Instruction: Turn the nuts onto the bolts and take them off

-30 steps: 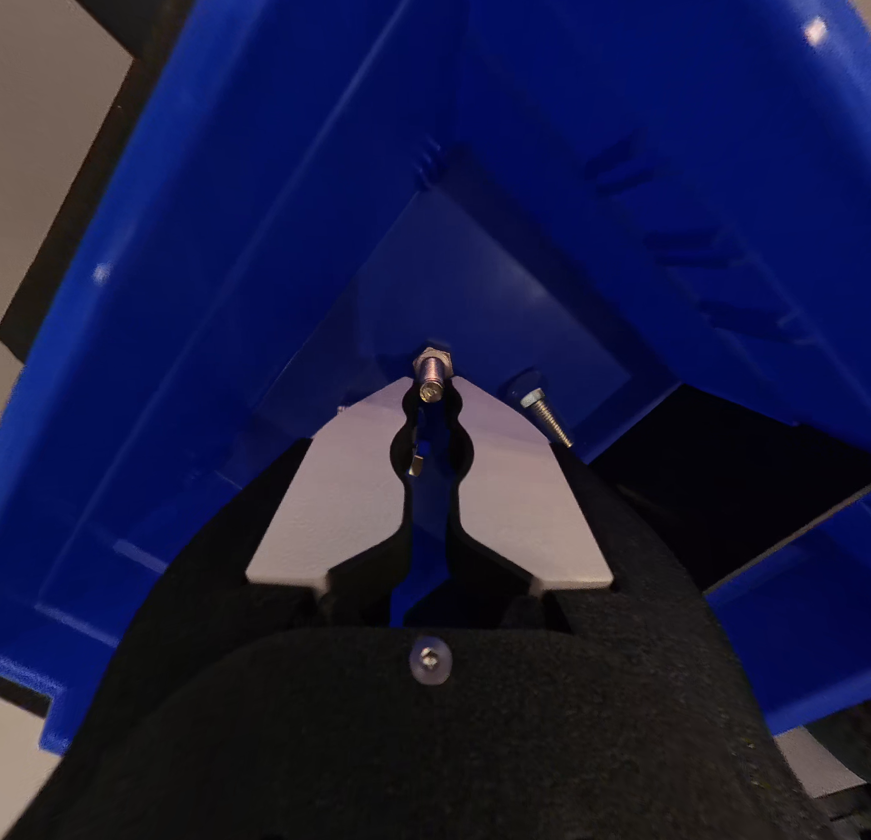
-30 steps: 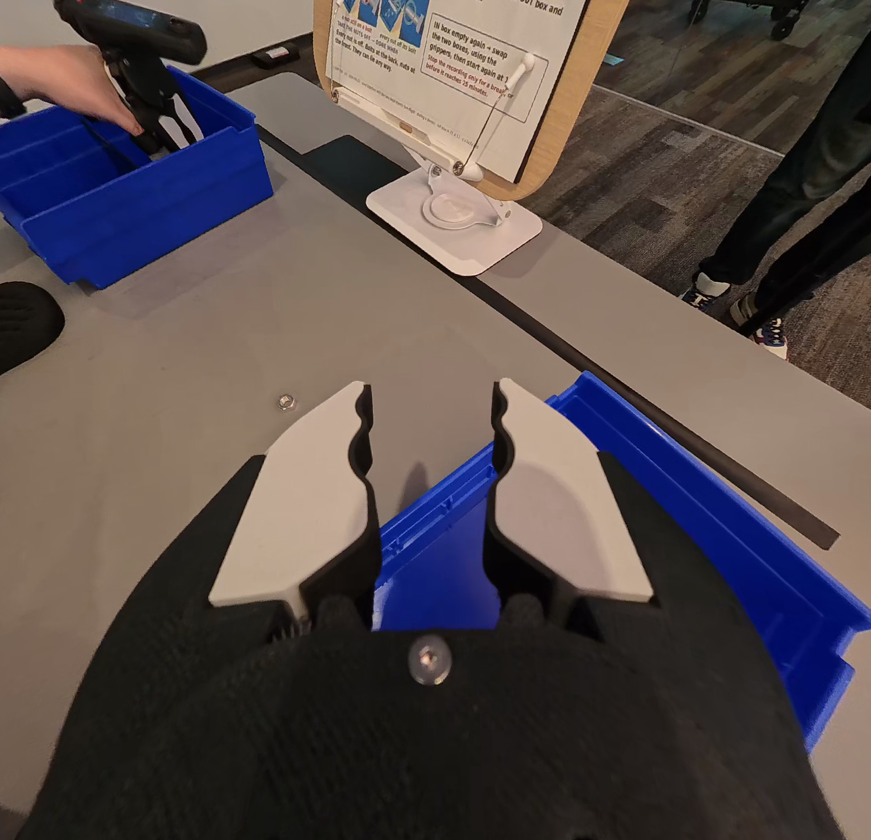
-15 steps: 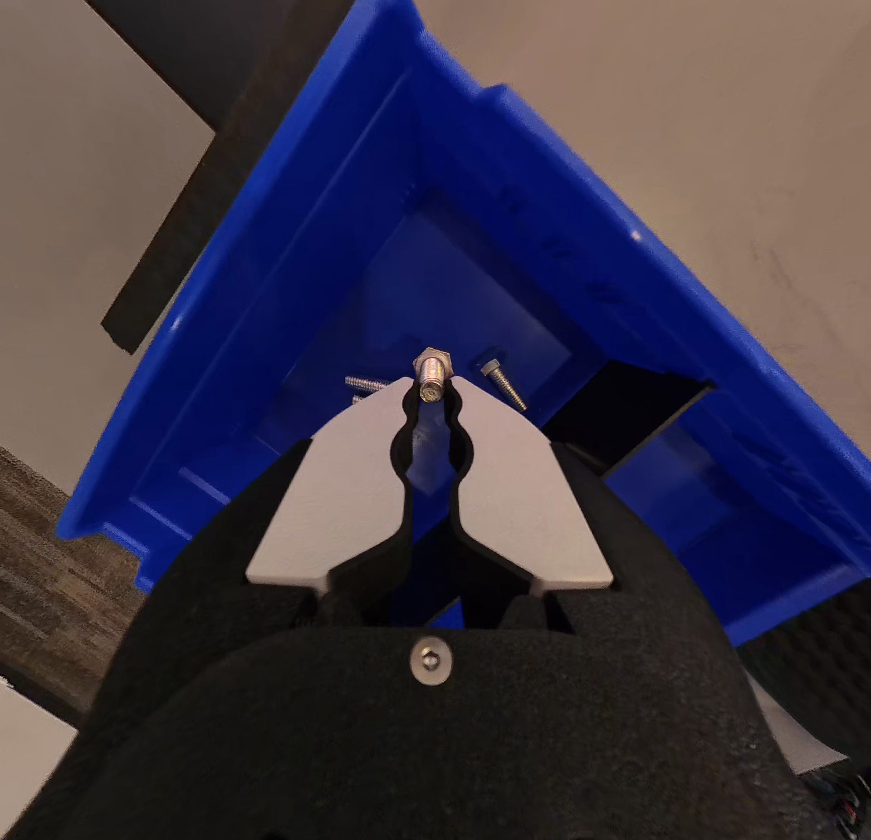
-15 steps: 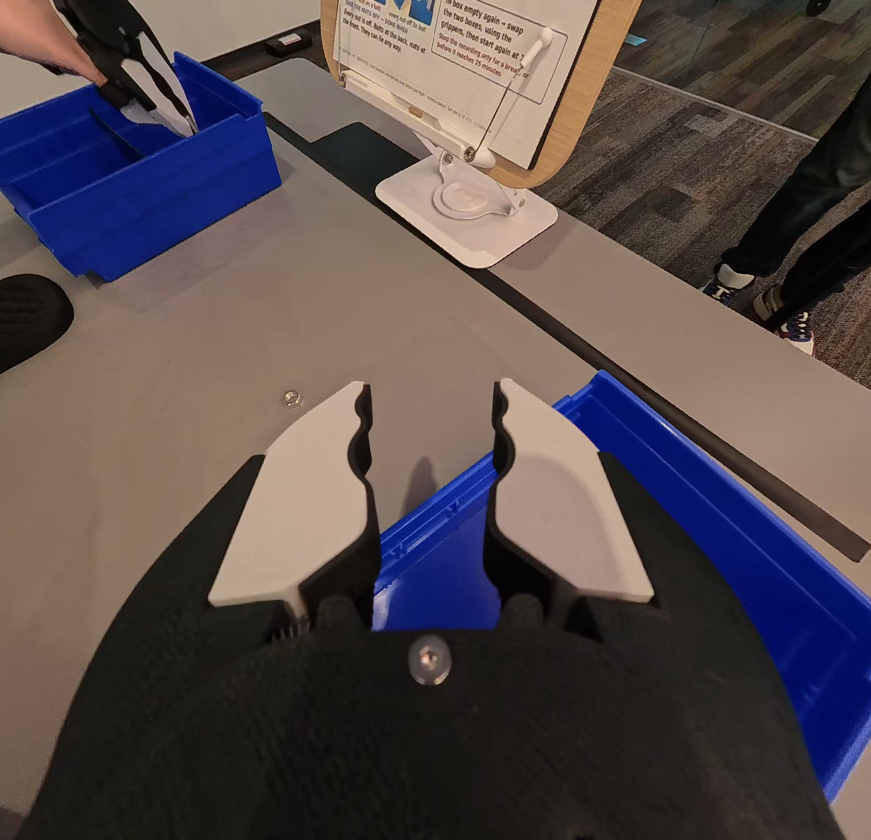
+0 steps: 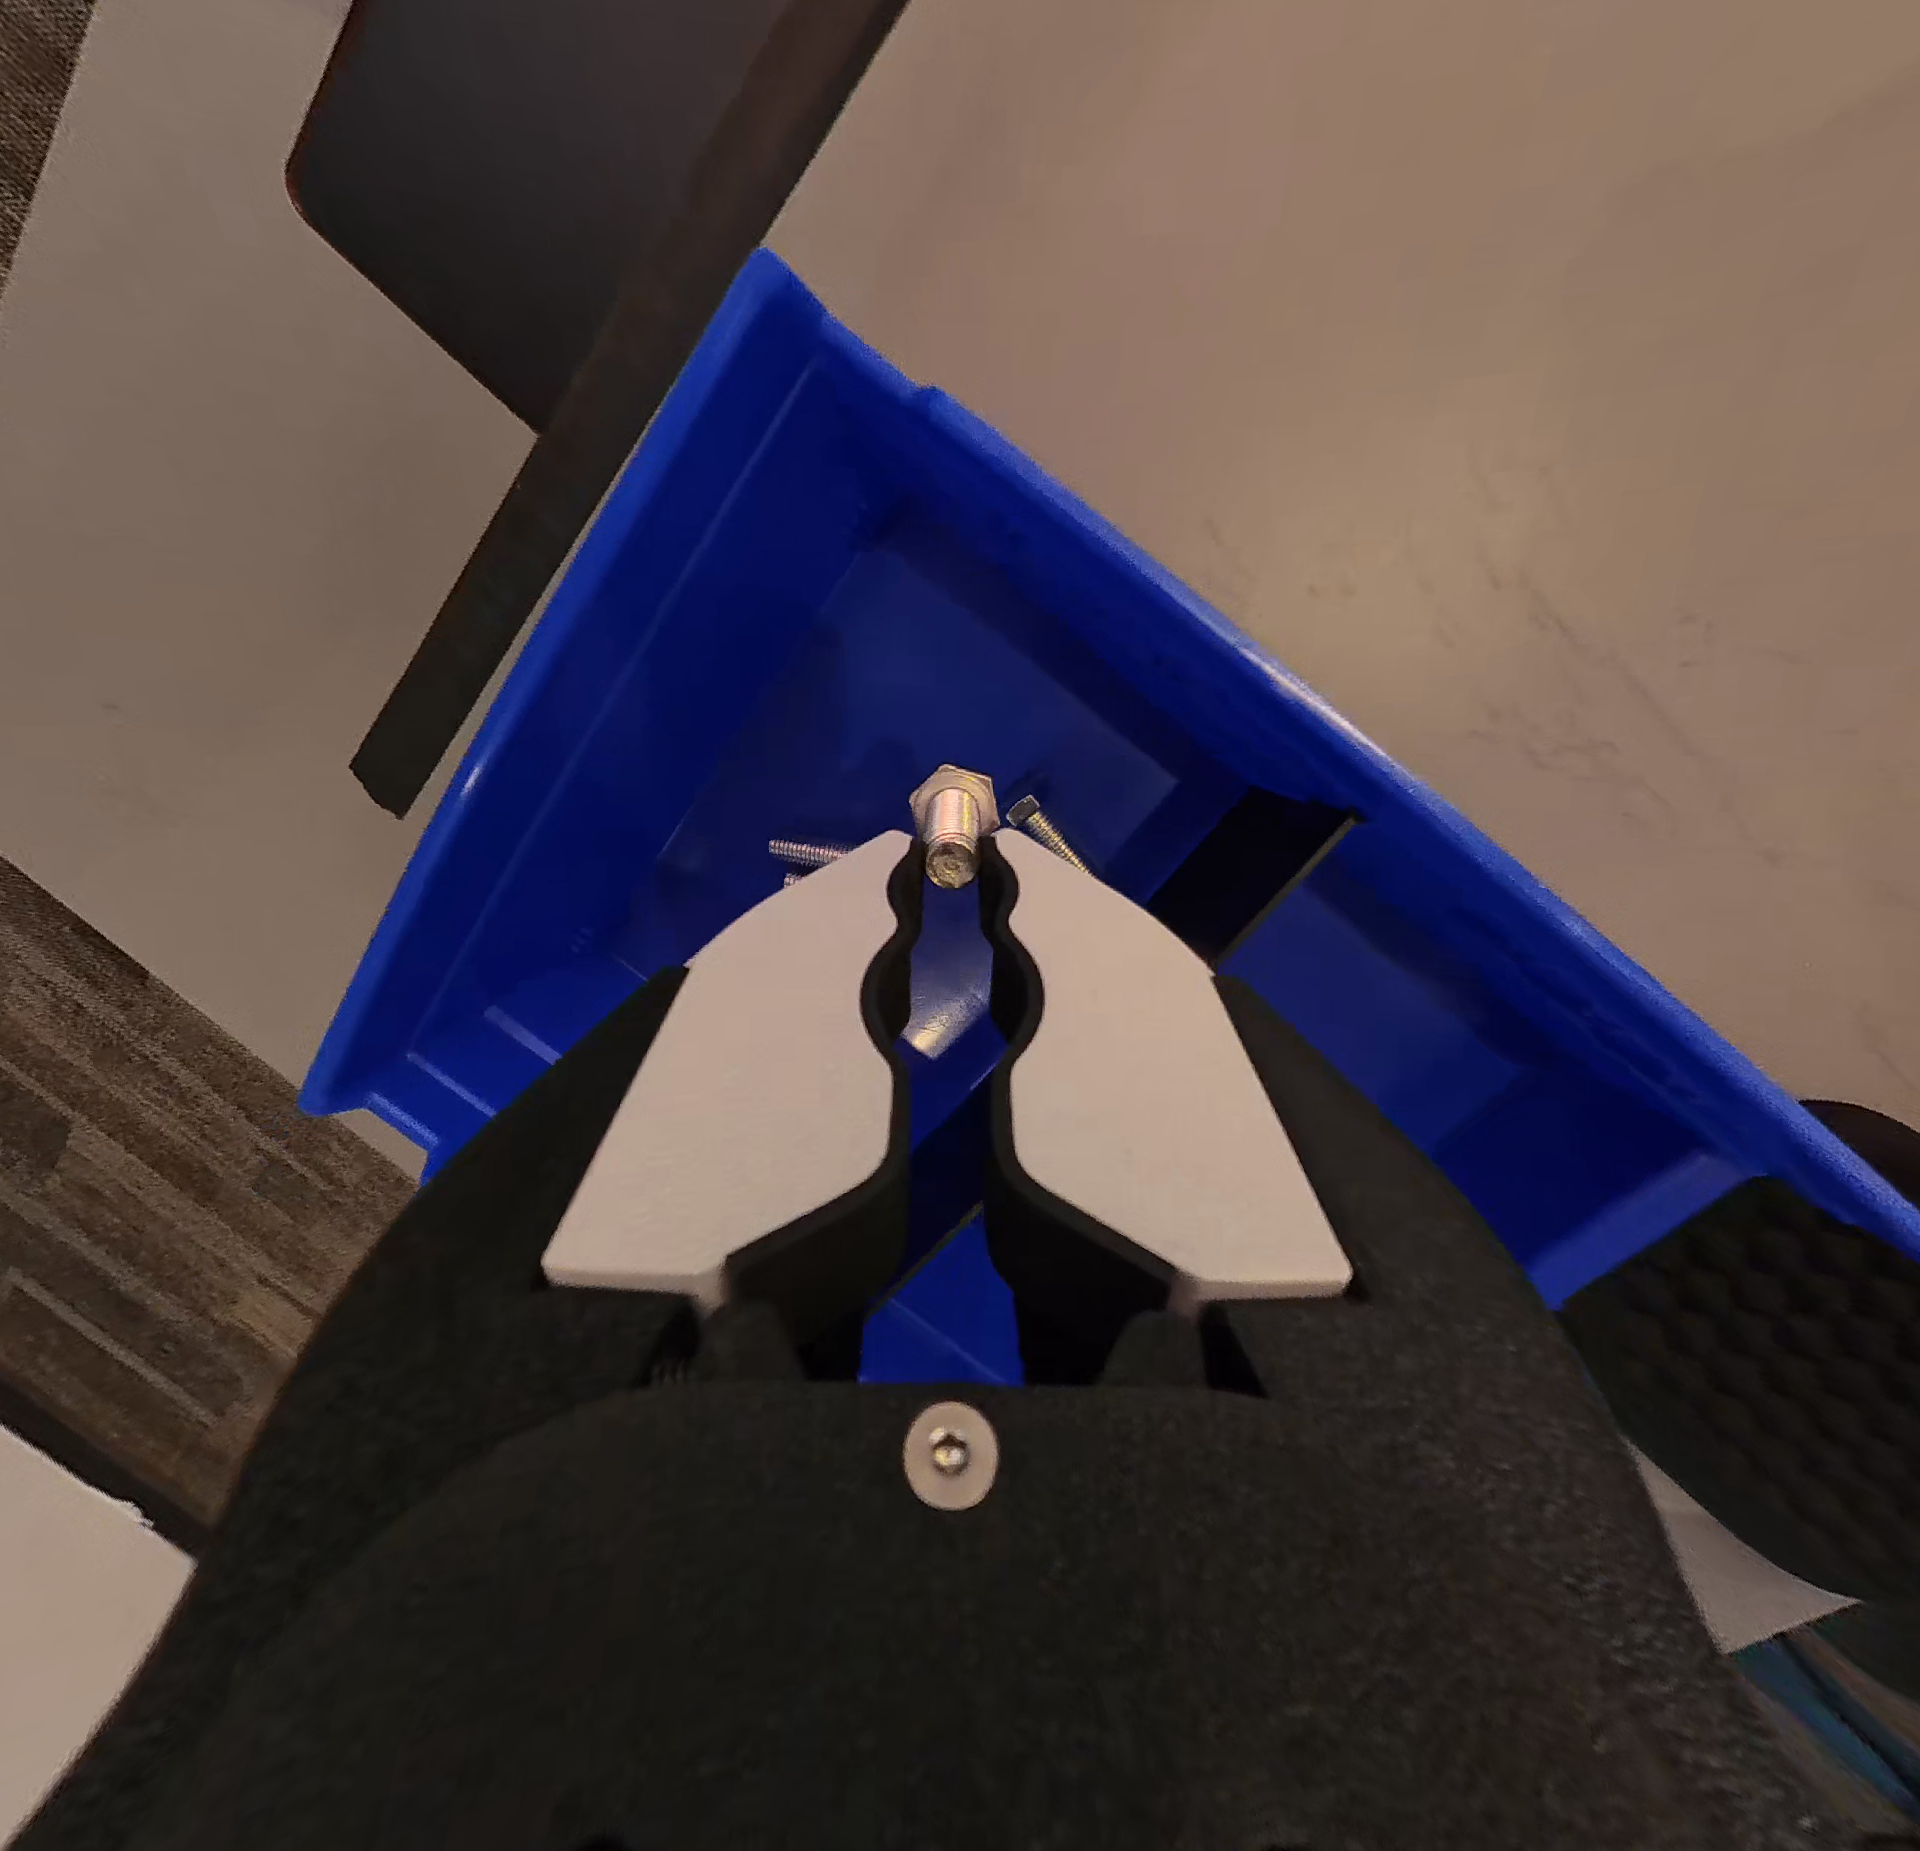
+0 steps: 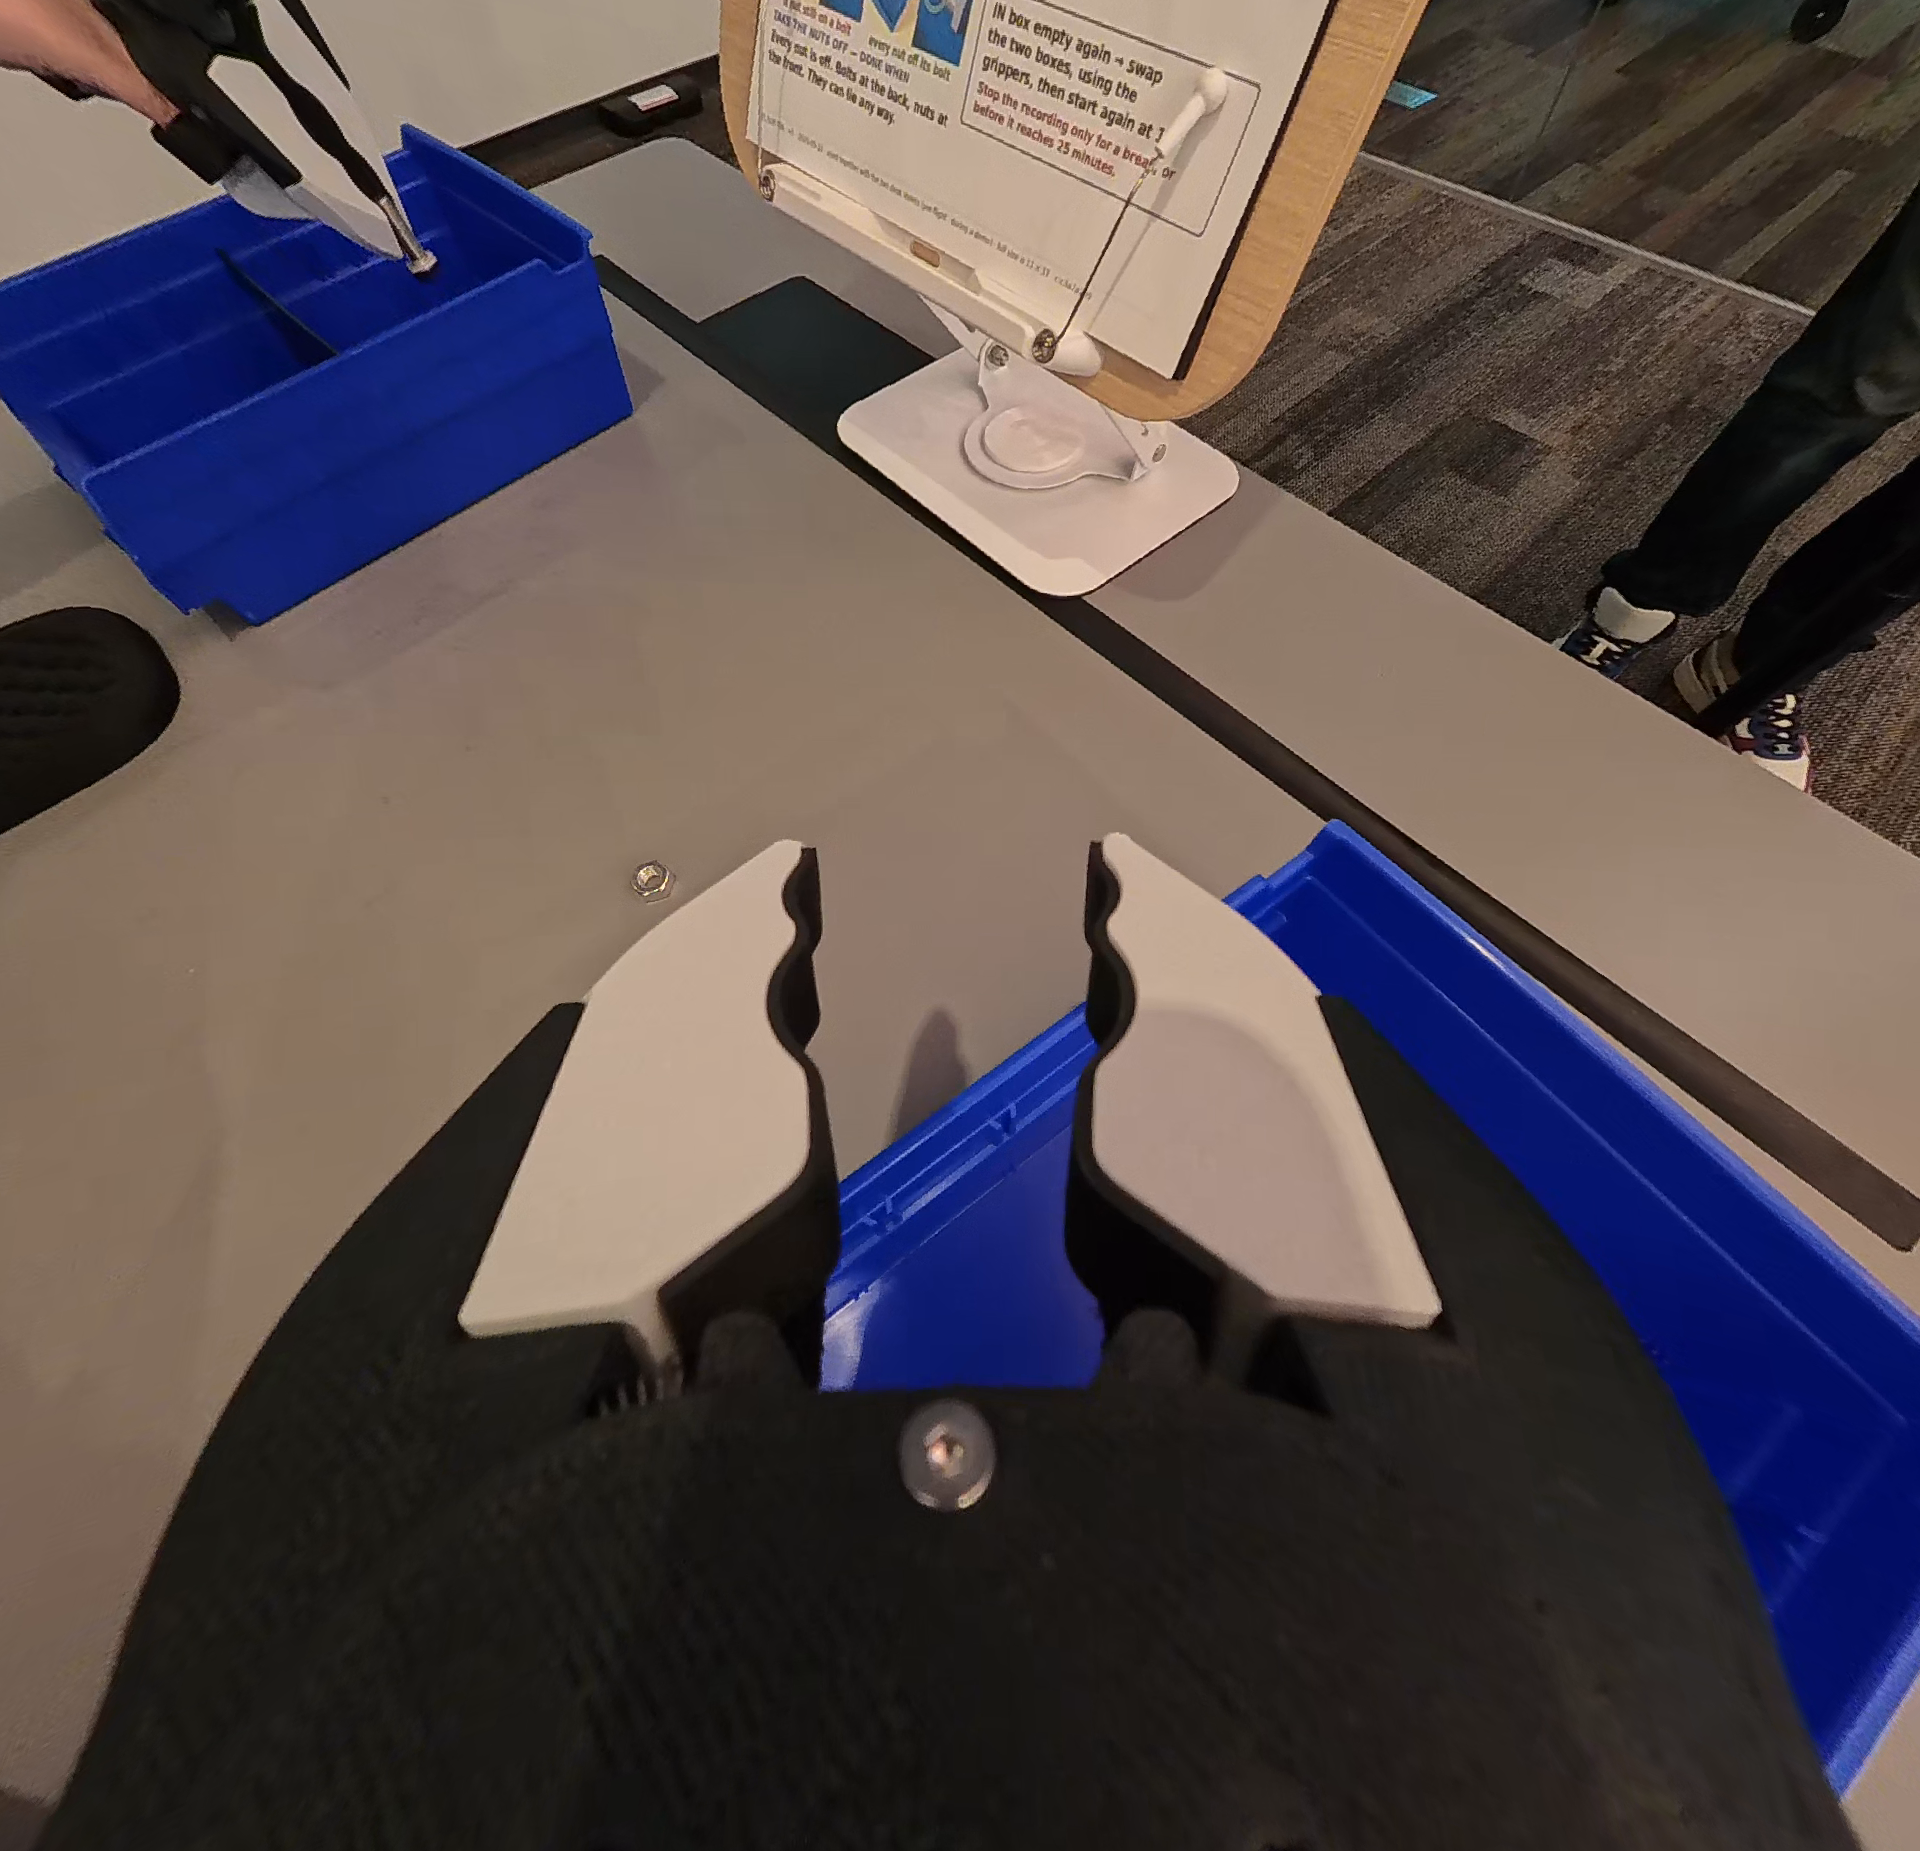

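On the gray tabletop (image 6: pixel 520 721), a board with a printed sheet (image 6: pixel 1049 87) stands at 12 o'clock. The left tool (image 5: pixel 951 845) pinches a bolt (image 5: pixel 951 830) over a blue bin (image 5: pixel 1143 596). The right tool (image 6: pixel 951 866) is spread apart and holds nothing; a loose nut (image 6: pixel 654 880) lies at its 9 o'clock.

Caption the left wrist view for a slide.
Left gripper shut on a bolt, held above a divided blue bin with loose bolts inside.
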`<state>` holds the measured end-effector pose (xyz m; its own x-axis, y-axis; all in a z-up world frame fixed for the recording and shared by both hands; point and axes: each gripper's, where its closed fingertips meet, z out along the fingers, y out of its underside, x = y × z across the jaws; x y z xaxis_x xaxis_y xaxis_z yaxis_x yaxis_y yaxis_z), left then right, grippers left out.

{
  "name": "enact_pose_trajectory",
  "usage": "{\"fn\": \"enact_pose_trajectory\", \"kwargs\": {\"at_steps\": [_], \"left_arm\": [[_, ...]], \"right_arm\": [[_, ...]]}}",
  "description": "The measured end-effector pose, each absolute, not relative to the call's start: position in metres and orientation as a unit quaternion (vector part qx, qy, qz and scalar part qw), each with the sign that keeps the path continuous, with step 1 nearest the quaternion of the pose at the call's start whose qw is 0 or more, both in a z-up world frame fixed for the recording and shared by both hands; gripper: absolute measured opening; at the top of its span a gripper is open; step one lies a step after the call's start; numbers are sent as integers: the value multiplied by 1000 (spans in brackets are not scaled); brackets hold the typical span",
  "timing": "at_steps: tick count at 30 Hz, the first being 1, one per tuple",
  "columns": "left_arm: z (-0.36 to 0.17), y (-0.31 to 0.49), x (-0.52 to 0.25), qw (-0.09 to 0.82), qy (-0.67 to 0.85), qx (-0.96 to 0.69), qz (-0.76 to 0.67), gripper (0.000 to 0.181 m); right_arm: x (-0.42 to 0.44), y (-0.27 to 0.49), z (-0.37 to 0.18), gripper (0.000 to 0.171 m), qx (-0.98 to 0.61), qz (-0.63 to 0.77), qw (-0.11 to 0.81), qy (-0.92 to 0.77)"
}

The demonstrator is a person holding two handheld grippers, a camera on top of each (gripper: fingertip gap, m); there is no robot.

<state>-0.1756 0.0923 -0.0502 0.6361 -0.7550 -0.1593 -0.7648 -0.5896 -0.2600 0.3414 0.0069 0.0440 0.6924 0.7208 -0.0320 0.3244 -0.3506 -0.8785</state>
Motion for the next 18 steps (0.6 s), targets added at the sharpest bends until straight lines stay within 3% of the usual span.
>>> {"fn": "enact_pose_trajectory", "kwargs": {"at_steps": [18], "left_arm": [[-40, 91, -172, 148, 433, -888, 33, 10]], "right_arm": [[344, 7, 41, 50, -797, 215, 460, -327]]}}
